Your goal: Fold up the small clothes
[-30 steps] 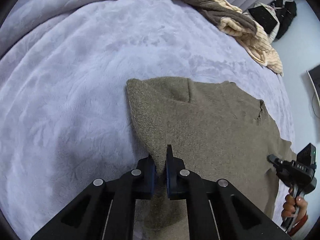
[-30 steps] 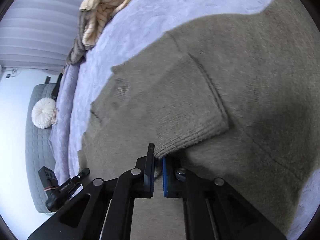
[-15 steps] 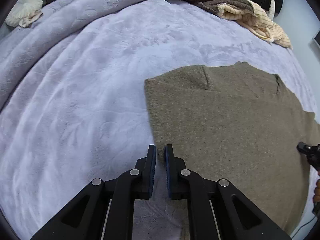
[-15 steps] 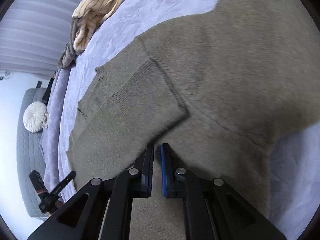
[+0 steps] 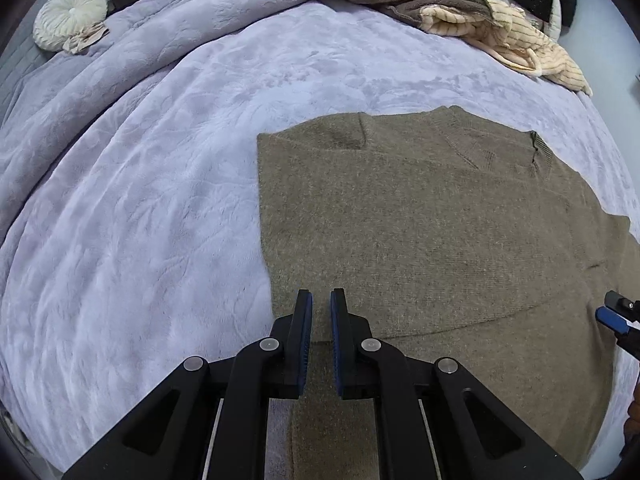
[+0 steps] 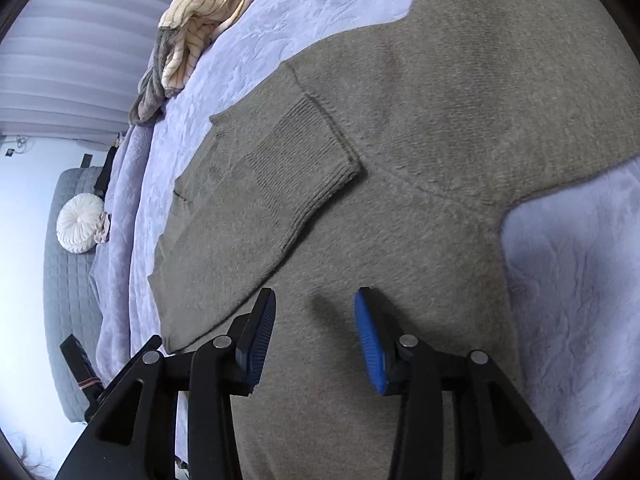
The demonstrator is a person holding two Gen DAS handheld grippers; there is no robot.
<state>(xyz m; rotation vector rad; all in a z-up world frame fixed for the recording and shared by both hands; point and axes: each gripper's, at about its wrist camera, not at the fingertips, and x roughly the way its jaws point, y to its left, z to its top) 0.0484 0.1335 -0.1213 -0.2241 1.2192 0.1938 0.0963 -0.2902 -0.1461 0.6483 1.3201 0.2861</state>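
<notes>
An olive-brown knit sweater [image 5: 420, 232] lies flat on the lavender blanket [image 5: 160, 200]. One sleeve is folded across its body, the ribbed cuff [image 6: 308, 160] lying on the chest. My left gripper [image 5: 321, 308] hovers over the sweater's near left edge, shut, with nothing pinched between its pads. My right gripper [image 6: 316, 308] hangs above the sweater's body just below the folded sleeve. Its jaws are opening and nothing is between them. A blue pad of the right gripper [image 5: 618, 318] pokes in at the right edge of the left wrist view.
A heap of cream striped and brown clothes [image 5: 460, 12] lies at the bed's far side. A round cream cushion [image 5: 70, 16] rests against a grey quilted surface [image 6: 68, 280]. Bare blanket stretches left of the sweater. Pale curtains [image 6: 80, 60] hang behind the bed.
The left gripper let go of the sweater's edge and drew back. The right gripper released the sleeve cuff, which now lies flat, pulled back, and its jaws have spread apart.
</notes>
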